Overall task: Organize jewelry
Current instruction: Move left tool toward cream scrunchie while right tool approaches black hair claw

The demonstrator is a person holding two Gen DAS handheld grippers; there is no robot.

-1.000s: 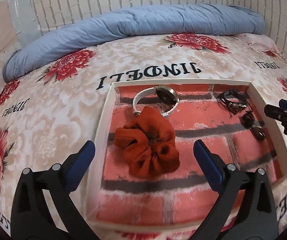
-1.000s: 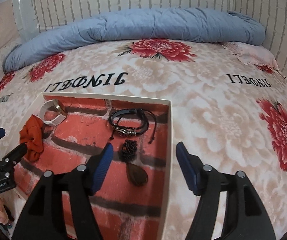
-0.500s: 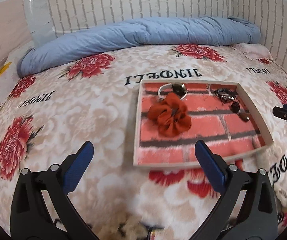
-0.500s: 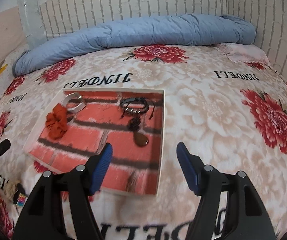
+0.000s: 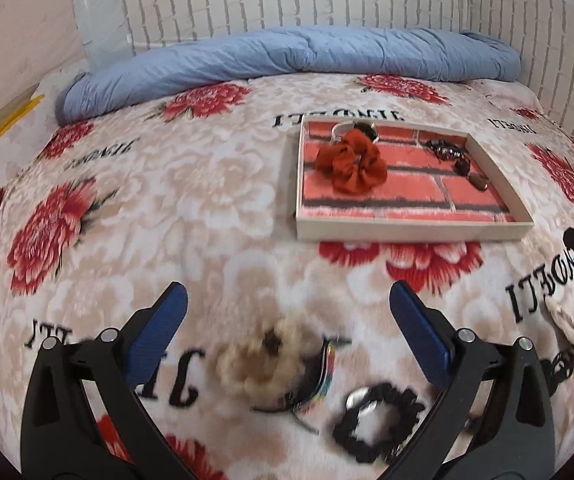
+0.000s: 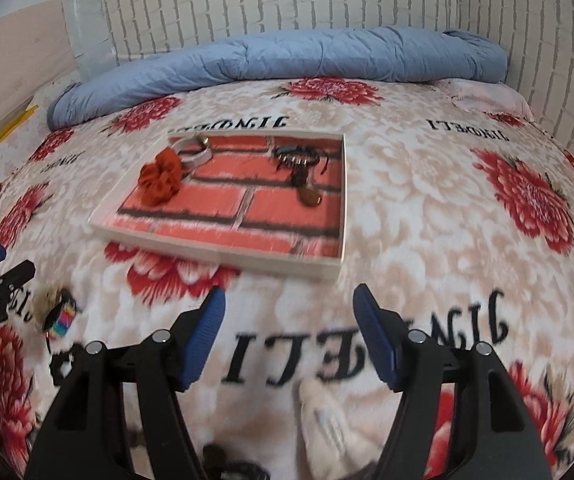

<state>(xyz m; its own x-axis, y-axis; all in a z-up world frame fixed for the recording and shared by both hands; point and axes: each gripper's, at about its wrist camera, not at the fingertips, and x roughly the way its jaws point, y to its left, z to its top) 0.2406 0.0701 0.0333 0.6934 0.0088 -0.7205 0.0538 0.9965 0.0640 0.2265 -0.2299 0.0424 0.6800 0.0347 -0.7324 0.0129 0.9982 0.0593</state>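
Here the tray [image 5: 403,233] with its brick-patterned floor sits on the floral blanket [image 5: 191,184], holding a rust-red scrunchie [image 5: 352,162] that touches a white-strapped watch [image 6: 194,155] at its far left, and a dark cord bracelet [image 6: 299,155] with a brown pendant [image 6: 310,196] towards its right. Nearer the cameras and off the tray lie a cream scrunchie [image 5: 259,354], a rainbow-striped band [image 5: 324,372] and a black scrunchie [image 5: 379,426], all blurred. The left gripper [image 5: 287,334] hangs low over these loose pieces with jaws spread wide and nothing between them, while the right gripper [image 6: 289,334] hovers just short of the tray's near edge, likewise agape and empty.
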